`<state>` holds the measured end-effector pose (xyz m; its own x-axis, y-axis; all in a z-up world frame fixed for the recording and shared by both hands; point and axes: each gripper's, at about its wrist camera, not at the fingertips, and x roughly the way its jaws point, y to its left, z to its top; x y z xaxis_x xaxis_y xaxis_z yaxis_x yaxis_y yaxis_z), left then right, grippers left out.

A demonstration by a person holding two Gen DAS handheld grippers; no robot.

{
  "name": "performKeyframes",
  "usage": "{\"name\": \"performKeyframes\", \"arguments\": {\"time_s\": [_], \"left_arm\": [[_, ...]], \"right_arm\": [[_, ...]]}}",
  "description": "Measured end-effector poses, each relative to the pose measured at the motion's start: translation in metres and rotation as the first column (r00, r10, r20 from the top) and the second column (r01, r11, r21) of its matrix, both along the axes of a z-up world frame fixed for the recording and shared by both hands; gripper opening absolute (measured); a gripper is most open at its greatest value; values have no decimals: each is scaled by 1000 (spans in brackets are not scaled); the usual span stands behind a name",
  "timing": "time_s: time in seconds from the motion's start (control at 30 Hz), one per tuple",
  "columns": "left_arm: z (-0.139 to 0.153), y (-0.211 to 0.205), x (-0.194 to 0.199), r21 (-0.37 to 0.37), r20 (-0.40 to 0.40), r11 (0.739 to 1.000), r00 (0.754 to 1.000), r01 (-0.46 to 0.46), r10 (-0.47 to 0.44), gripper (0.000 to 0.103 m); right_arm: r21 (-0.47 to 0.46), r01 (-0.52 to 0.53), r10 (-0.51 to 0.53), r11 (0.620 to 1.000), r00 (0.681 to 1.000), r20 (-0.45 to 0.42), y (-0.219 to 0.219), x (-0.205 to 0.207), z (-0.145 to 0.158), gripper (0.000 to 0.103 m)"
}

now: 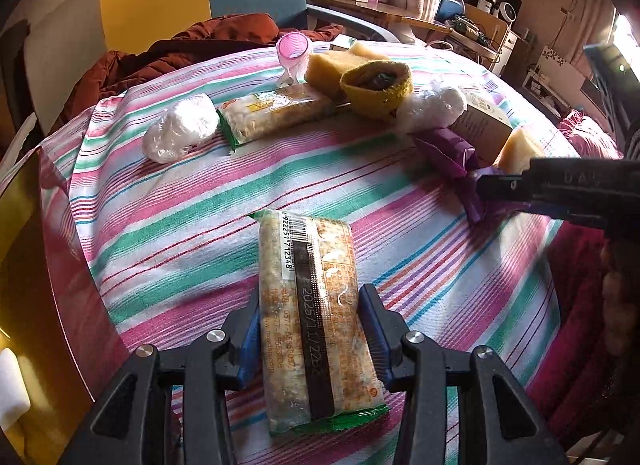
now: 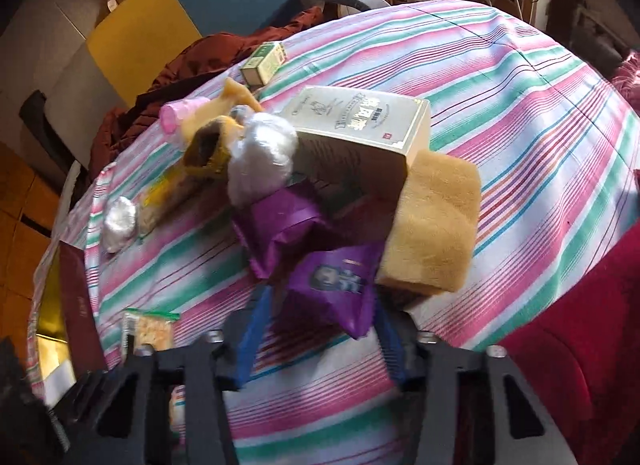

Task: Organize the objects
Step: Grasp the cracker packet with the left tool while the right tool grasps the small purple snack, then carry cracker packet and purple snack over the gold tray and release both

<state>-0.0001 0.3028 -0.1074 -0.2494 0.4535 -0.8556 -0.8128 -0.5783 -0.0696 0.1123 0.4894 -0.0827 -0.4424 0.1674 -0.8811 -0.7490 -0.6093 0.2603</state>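
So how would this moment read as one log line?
left gripper: shut on snack pack | right gripper: at purple packet, grip unclear

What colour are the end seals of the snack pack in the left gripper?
Green, clearest in the left wrist view on the snack pack.

Left wrist view: lower end of snack packet (image 1: 308, 317) partly covered by gripper frame; small print on wrapper mostly illegible. Right gripper (image 1: 560, 193) enters from the right edge, body cut off, fingertips hidden among purple packets (image 1: 444, 149). Sponge (image 1: 520, 149) mostly hidden behind it. Contents of yellow knitted pouch (image 1: 376, 89) too dark to tell. Right wrist view: whole frame motion-blurred; print on purple packet (image 2: 340, 277) unreadable. Box (image 2: 360, 133) base hidden by packets and sponge (image 2: 432, 225). Snack packet (image 2: 150, 331) cut off by gripper body, bottom left.
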Motion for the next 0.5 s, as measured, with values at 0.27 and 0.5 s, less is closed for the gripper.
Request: {"name": "performKeyframes", "arguments": {"time_s": [0.27, 0.5], "left_arm": [[1, -1, 0, 14, -4, 1000, 1000, -9, 9, 44], [19, -12, 8, 67, 7, 998, 1000, -5, 4, 42]], "right_arm": [[63, -91, 92, 994, 995, -23, -19, 1, 16, 39], [145, -165, 177, 976, 981, -78, -42, 15, 49, 39]]}}
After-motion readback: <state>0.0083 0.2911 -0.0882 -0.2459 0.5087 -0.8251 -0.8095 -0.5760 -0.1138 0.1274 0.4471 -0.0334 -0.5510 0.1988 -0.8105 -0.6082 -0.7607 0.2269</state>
